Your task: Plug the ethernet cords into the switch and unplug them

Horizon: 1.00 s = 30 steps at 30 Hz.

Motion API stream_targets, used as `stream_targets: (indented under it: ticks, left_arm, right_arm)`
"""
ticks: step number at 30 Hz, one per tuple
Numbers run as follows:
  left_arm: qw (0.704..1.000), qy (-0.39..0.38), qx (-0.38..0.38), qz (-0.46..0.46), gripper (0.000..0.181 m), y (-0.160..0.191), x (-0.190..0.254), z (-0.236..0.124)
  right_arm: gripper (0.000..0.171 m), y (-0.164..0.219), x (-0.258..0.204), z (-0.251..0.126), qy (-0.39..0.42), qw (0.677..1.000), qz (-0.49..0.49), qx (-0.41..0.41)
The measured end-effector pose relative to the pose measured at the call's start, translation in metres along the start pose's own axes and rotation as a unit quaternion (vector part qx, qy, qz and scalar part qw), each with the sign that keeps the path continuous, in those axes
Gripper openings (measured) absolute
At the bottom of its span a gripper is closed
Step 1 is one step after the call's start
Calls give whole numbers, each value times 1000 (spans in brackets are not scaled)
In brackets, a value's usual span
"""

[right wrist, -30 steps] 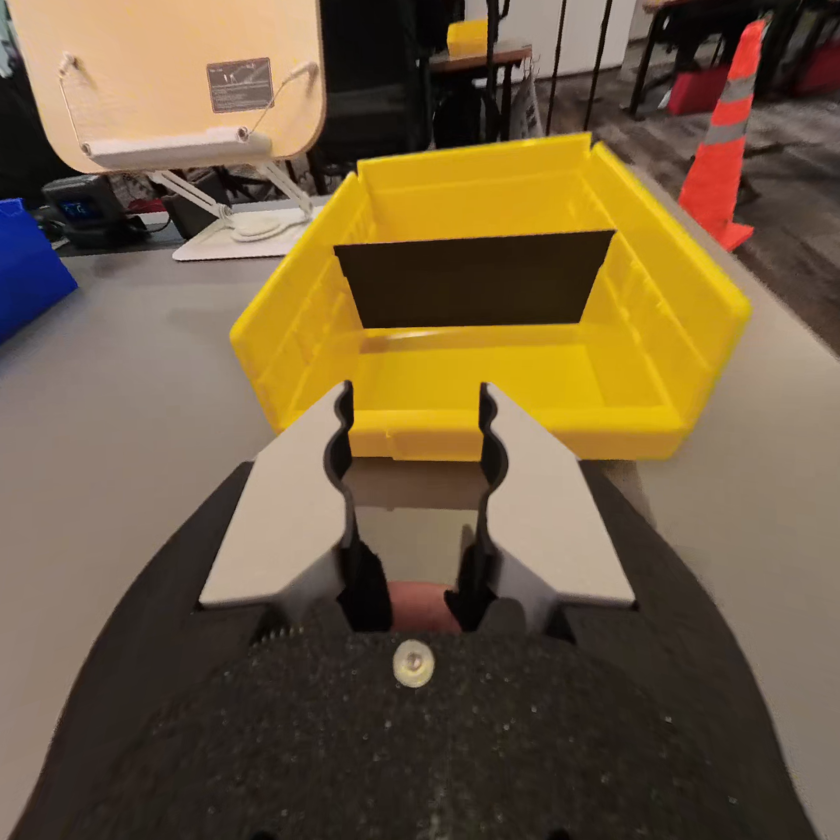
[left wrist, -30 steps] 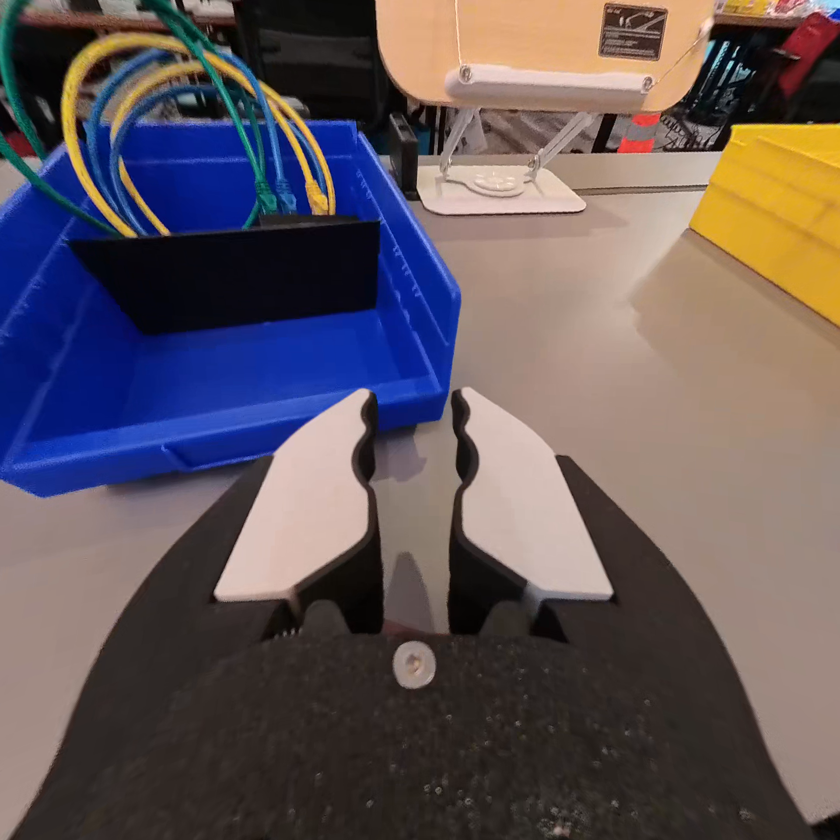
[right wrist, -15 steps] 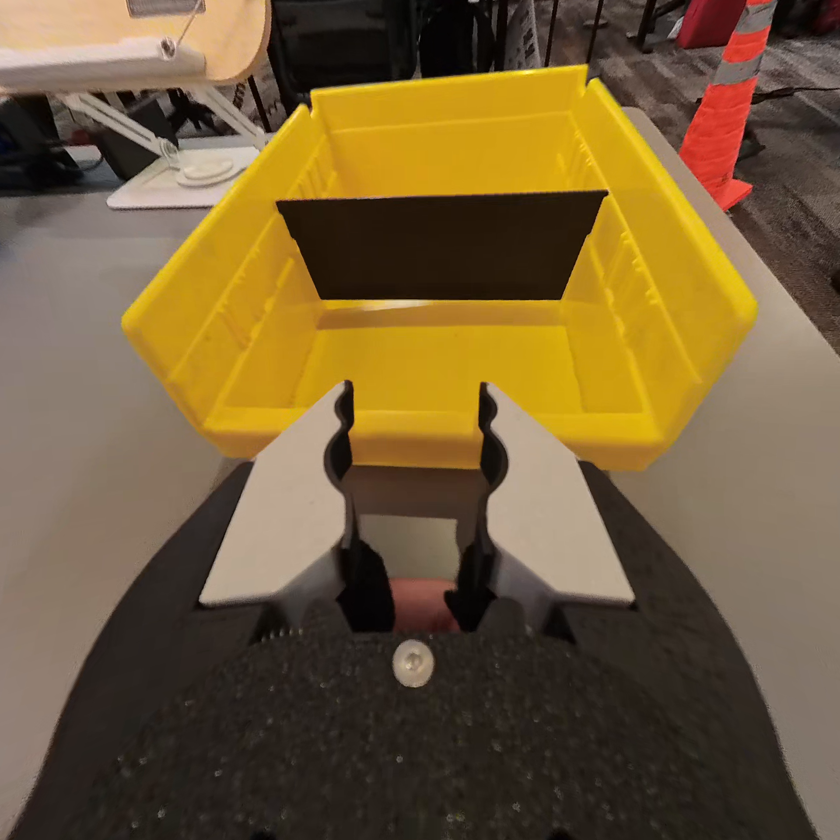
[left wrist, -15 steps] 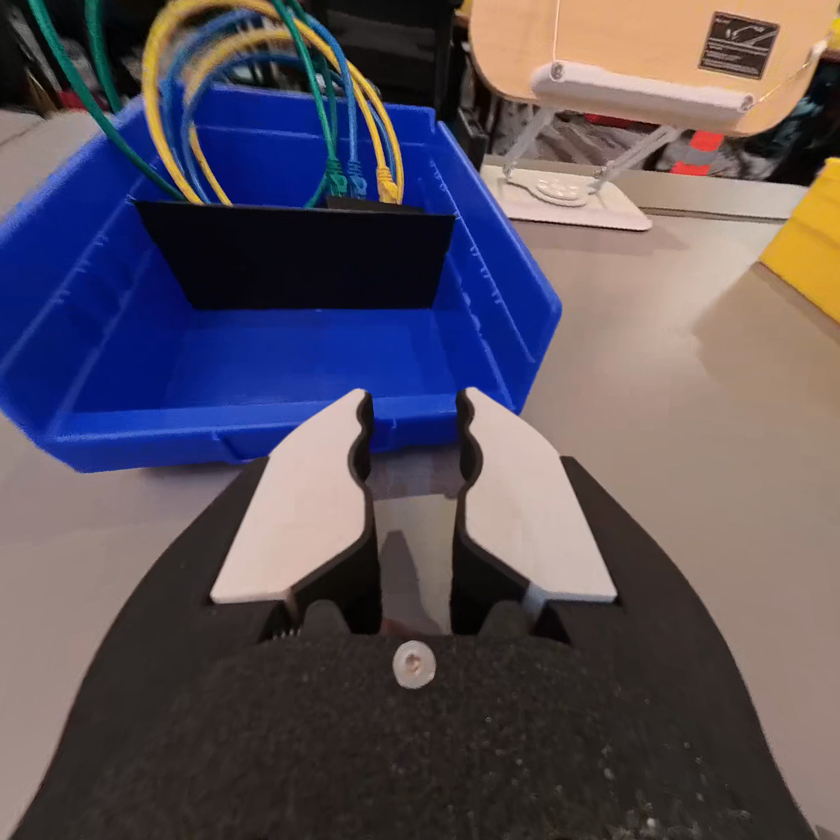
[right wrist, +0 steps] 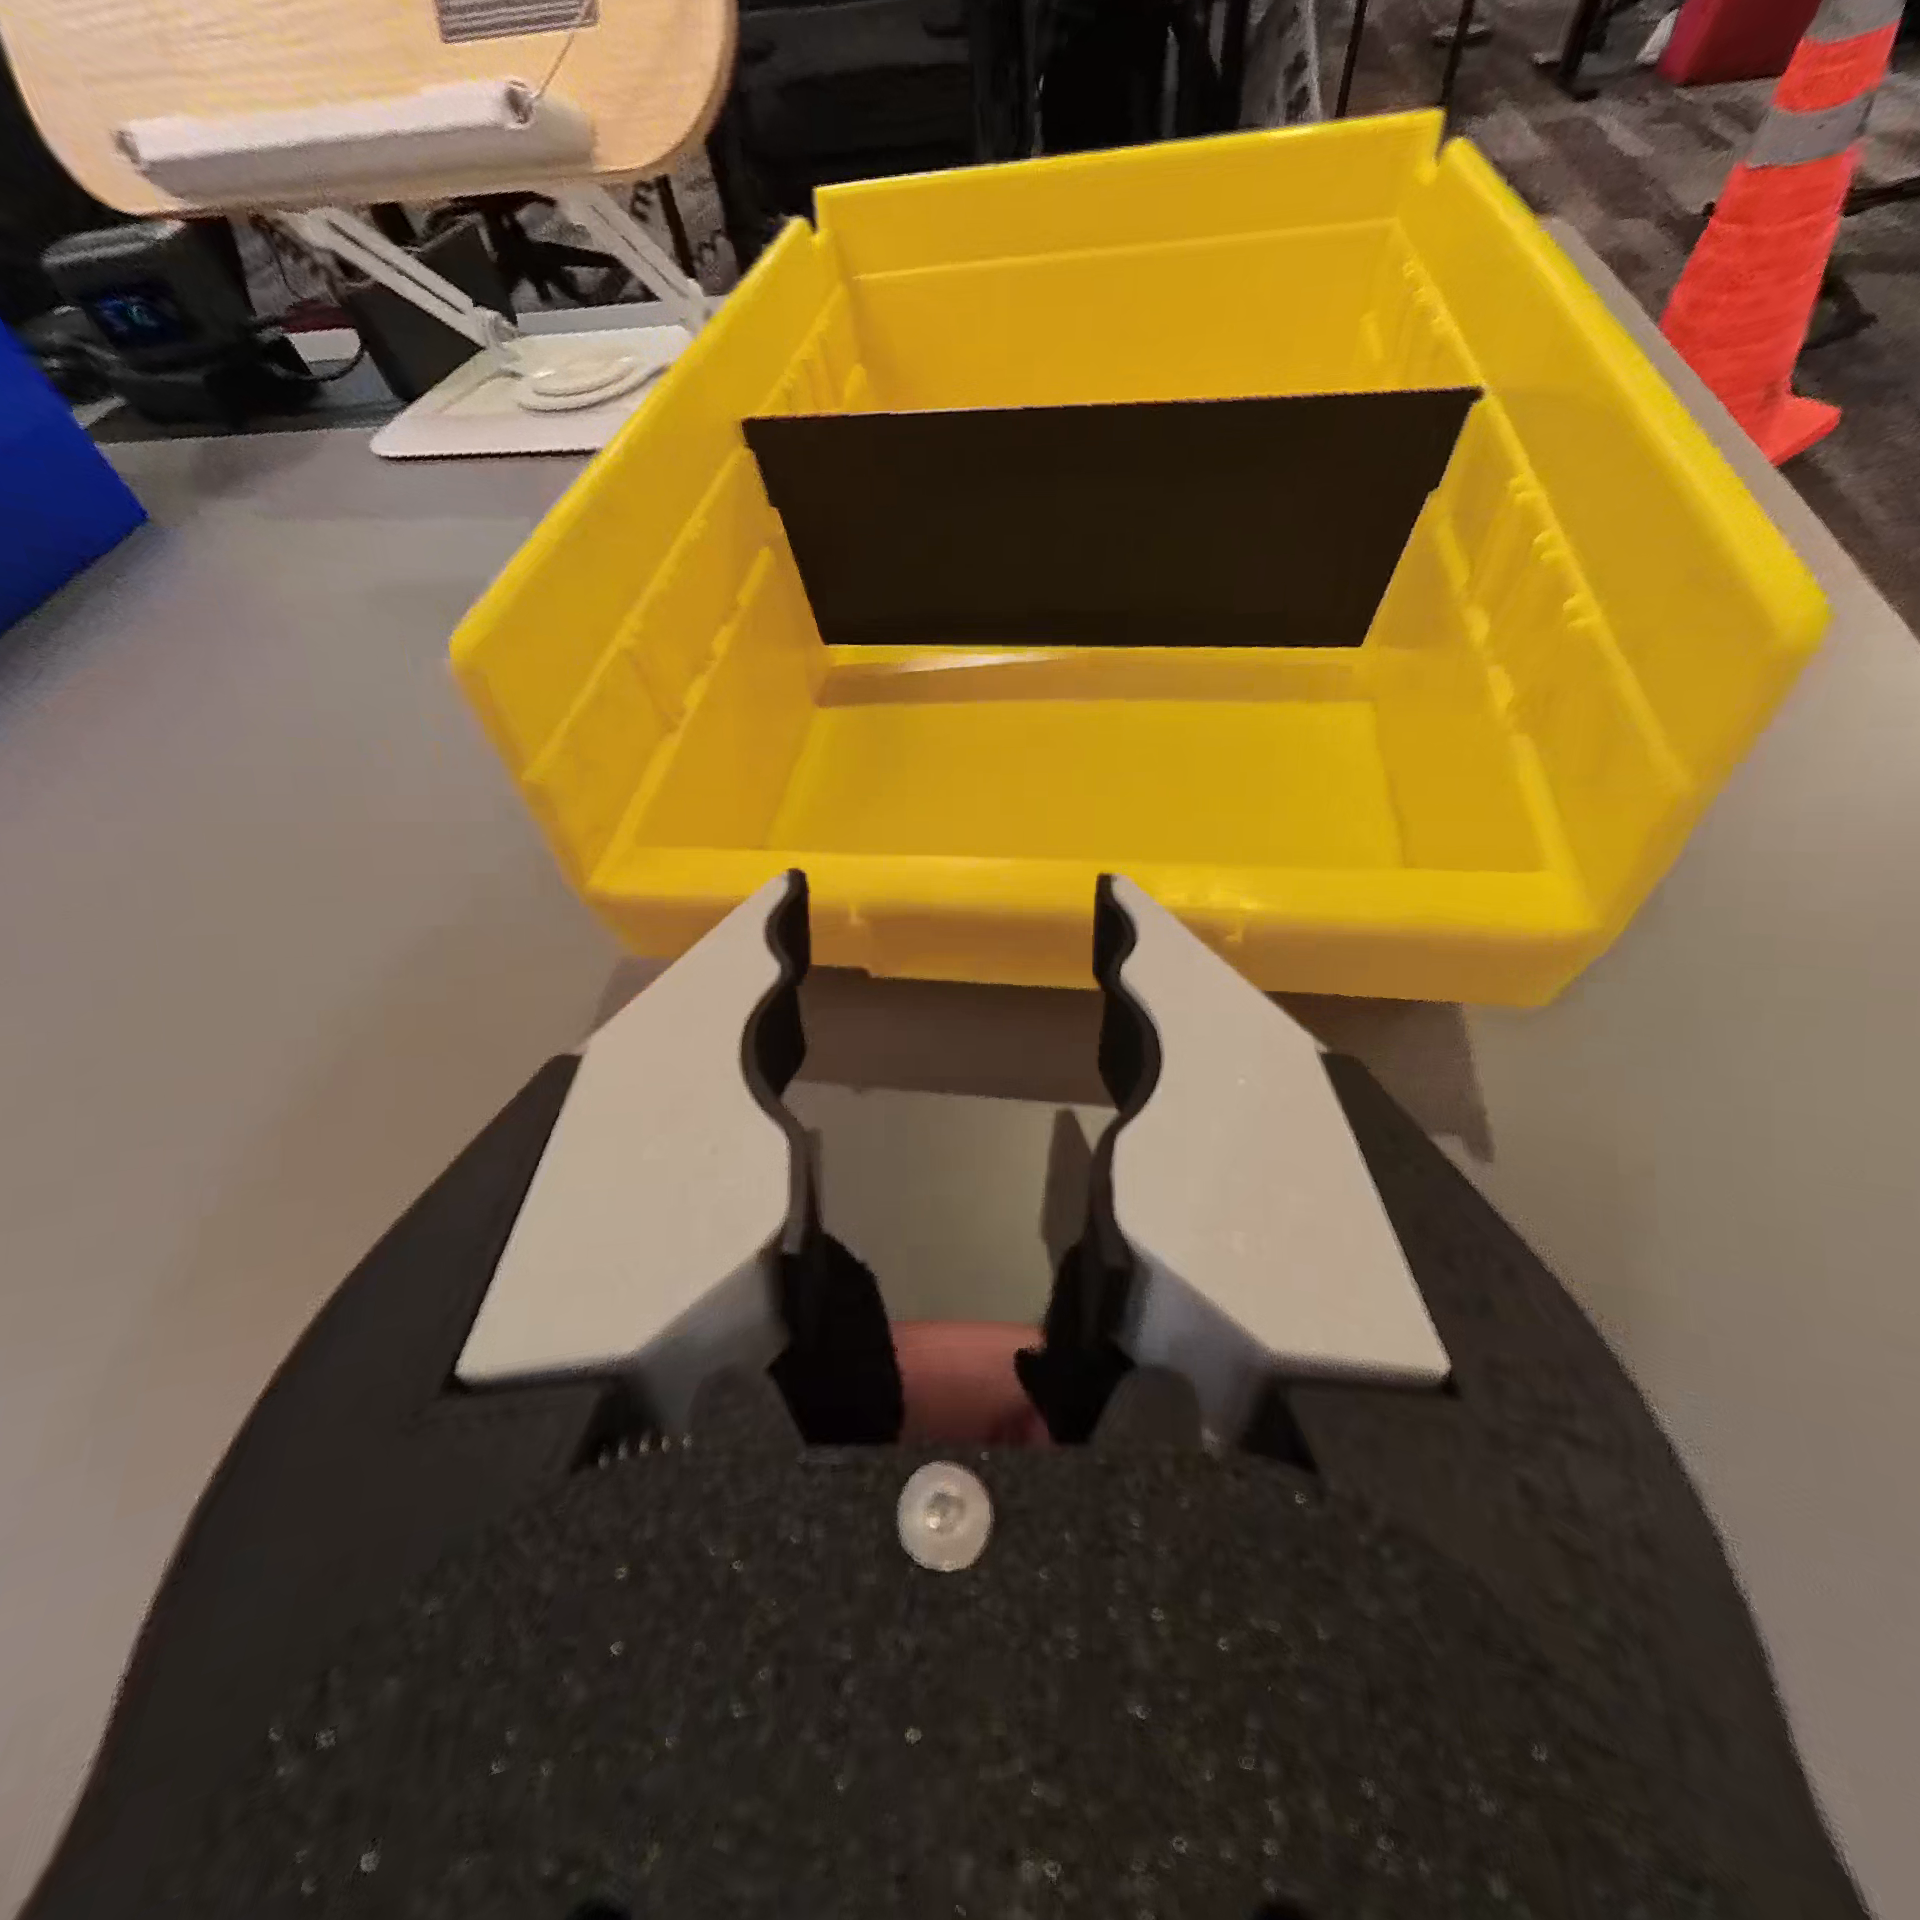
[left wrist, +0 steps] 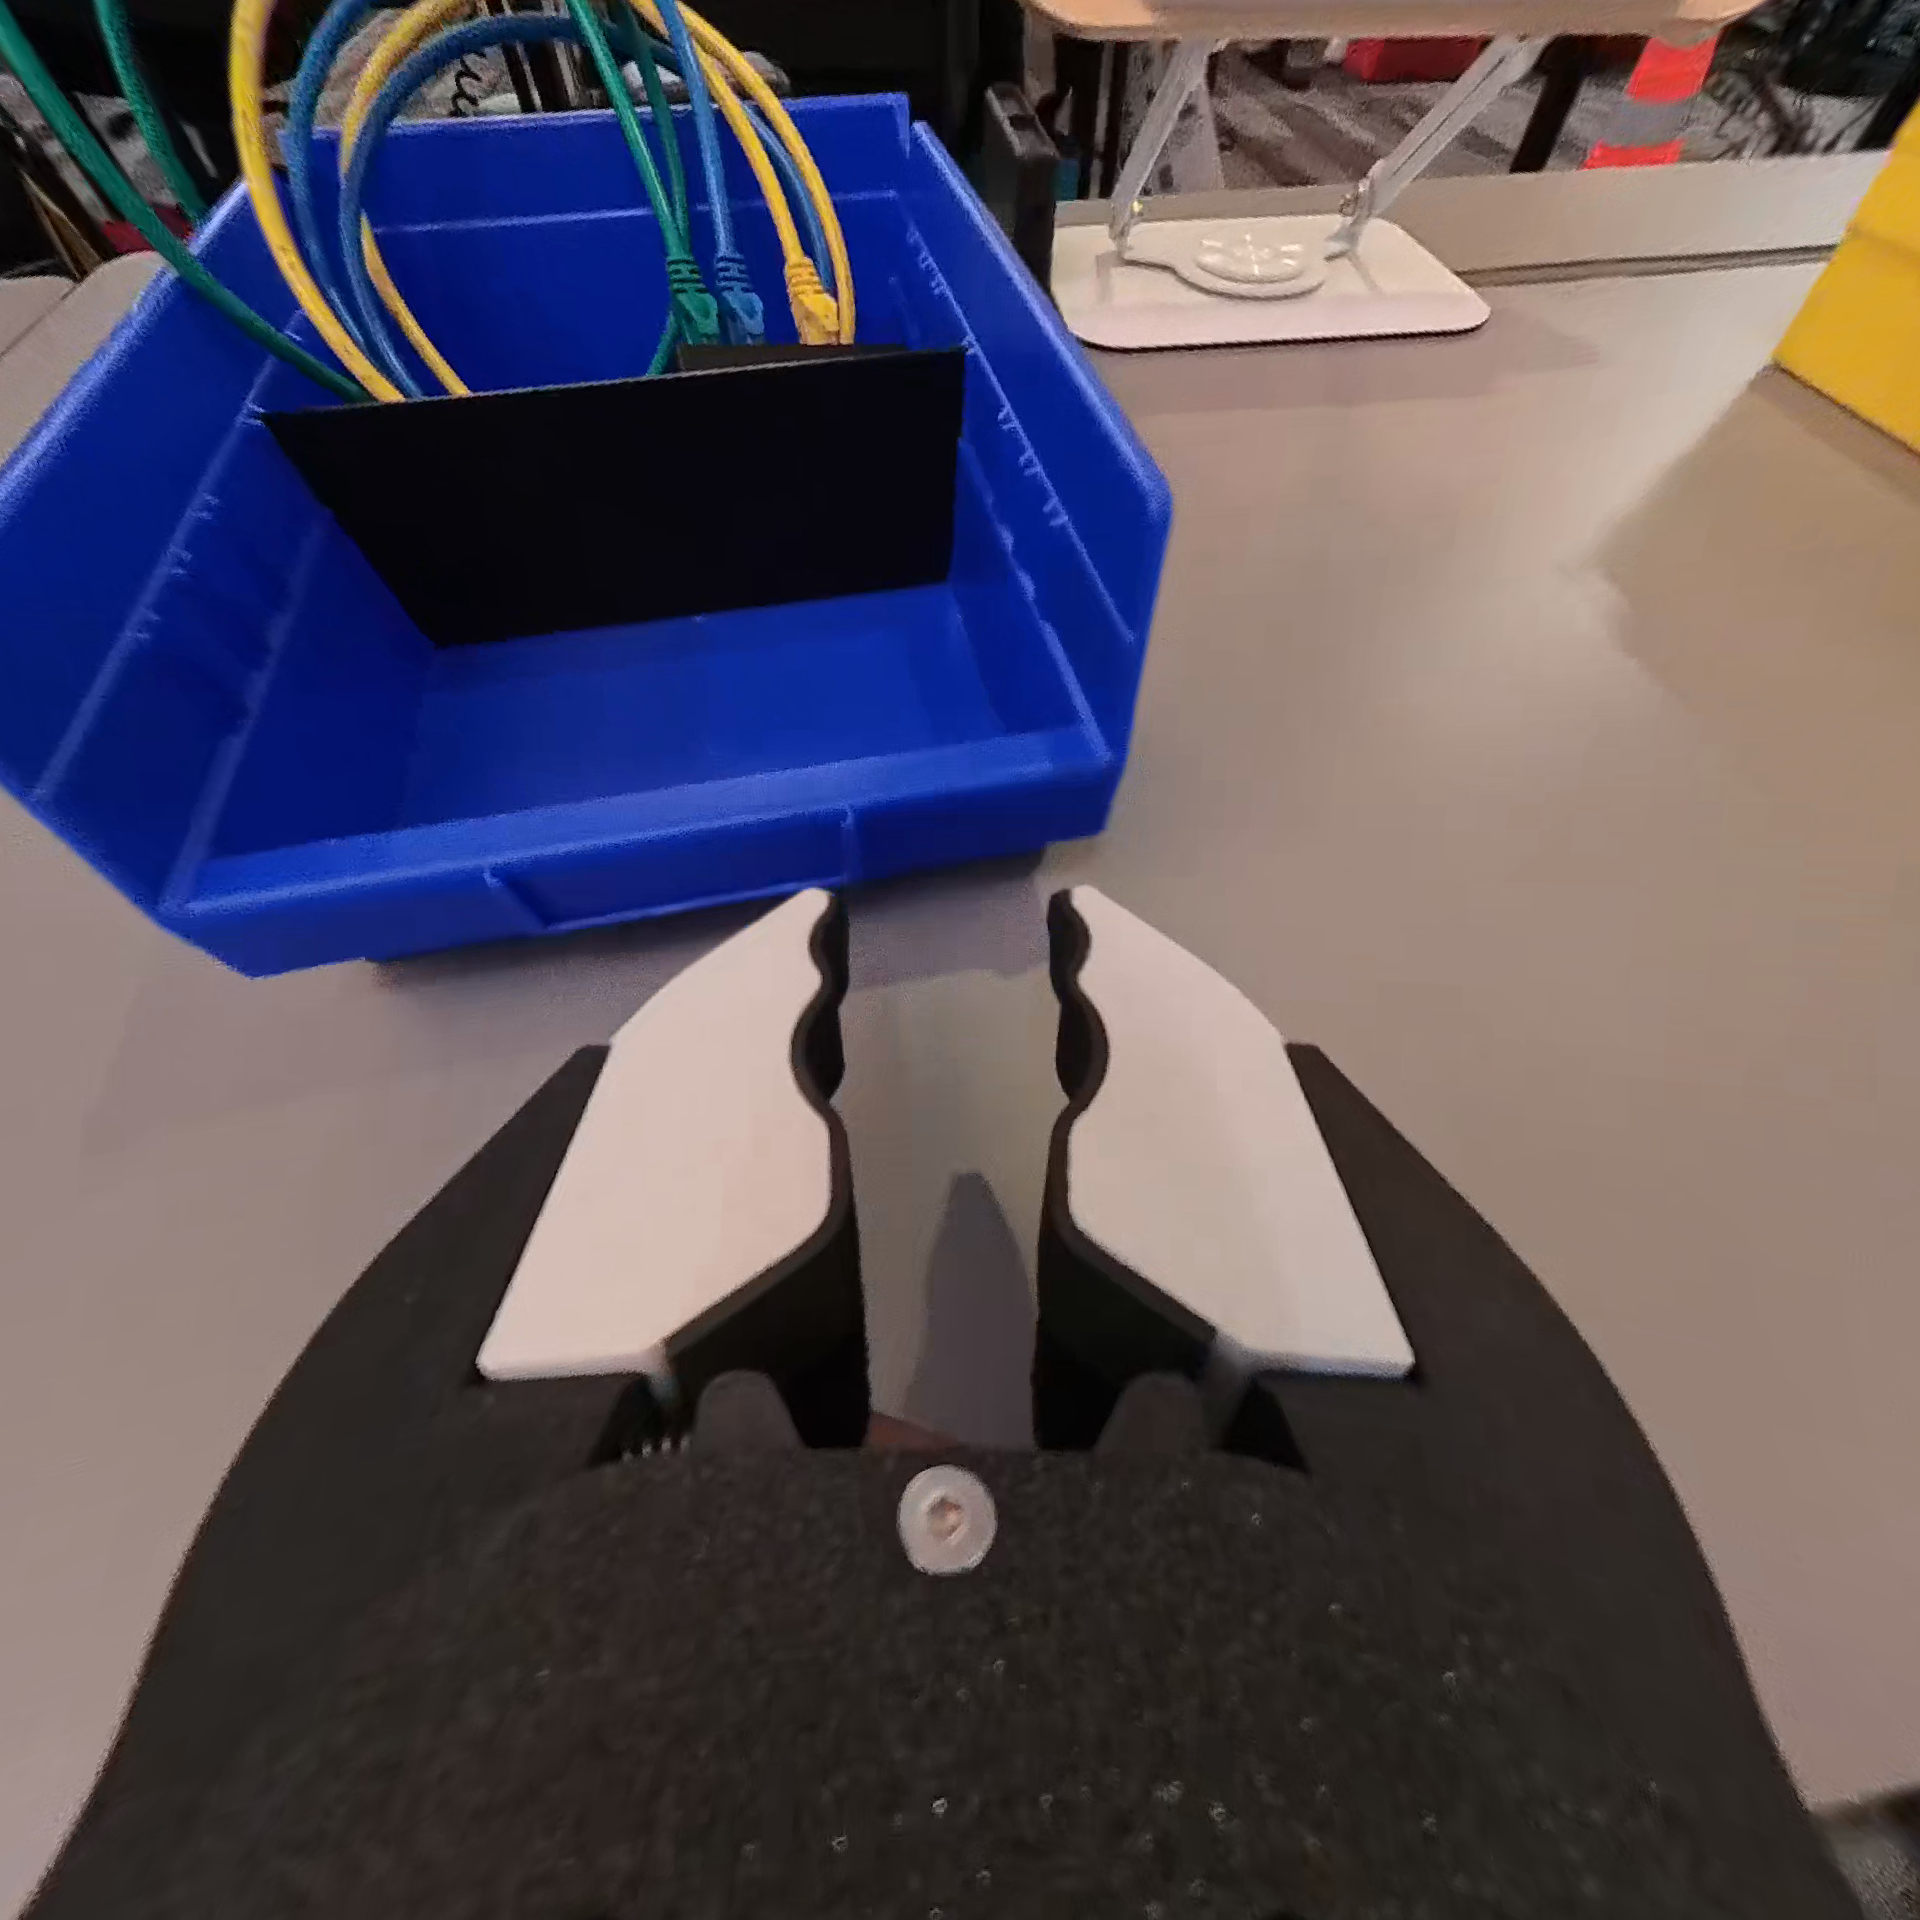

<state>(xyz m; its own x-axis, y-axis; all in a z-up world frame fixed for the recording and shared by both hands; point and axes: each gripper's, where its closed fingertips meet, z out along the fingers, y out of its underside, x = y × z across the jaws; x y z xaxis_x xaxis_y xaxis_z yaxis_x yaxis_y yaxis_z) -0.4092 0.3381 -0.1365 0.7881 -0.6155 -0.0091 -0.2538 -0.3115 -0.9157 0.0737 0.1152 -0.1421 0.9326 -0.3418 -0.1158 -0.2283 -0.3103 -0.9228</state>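
In the left wrist view a blue bin (left wrist: pixel 644 852) stands on the grey table with a black divider (left wrist: pixel 644 499) across it. Behind the divider, green (left wrist: pixel 691 301), blue (left wrist: pixel 736 296) and yellow (left wrist: pixel 814 301) ethernet cords run down into a black switch (left wrist: pixel 727 356), of which only the top edge shows. My left gripper (left wrist: pixel 943 914) is open and empty, just in front of the bin's near right corner. My right gripper (right wrist: pixel 948 894) is open and empty, at the near rim of a yellow bin (right wrist: pixel 1143 935).
The yellow bin has a black divider (right wrist: pixel 1101 520) and nothing in its front half. A wooden board on a white stand (right wrist: pixel 540 405) sits at the table's back; the stand's base also shows in the left wrist view (left wrist: pixel 1268 291). An orange cone (right wrist: pixel 1787 229) stands on the floor to the right.
The left gripper has risen and swung toward the blue bin, so the plugs show more from above. The right gripper rose over the yellow bin, then shifted left. Both stay open.
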Motion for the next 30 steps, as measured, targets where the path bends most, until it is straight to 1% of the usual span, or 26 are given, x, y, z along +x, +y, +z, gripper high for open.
stream_targets:
  ticks: [2,5,7,12,15,18,21,23,25,27,30]
  left_arm:
    - [1000,4,6,5,36,3,4,-13]
    - [1000,16,2,-8,35,8,5,-22]
    - [999,32,-1,-29,35,9,6,-24]
    - [996,70,-6,-60,37,12,15,-30]
    - [996,73,6,-58,37,12,19,-38]
    - [994,84,3,-71,38,14,21,-40]
    - [989,117,0,-91,40,14,28,-37]
    - [983,155,-23,-93,45,21,39,-35]
    - [977,188,-40,-96,45,23,49,-34]
    - [971,220,-39,-89,47,15,53,-34]
    - [958,268,-50,-82,46,-17,41,-25]
  right_arm:
    - [54,0,0,-9,22,999,-27,7]
    - [54,2,-11,-17,10,1000,-26,10]
    - [54,6,-20,-17,-8,1000,-18,1]
    - [54,2,-25,-19,-2,999,-33,12]
    - [54,2,-26,-17,-5,1000,-21,11]
    - [54,3,-24,-16,-5,1000,-15,8]
    - [54,2,-19,-20,0,1000,-8,13]
    - [54,1,-19,-21,-3,1000,1,15]
    - [54,3,-19,-19,-7,1000,1,12]
    - [54,5,-17,-19,-4,1000,-5,7]
    - [54,4,-18,-17,-14,1000,1,13]
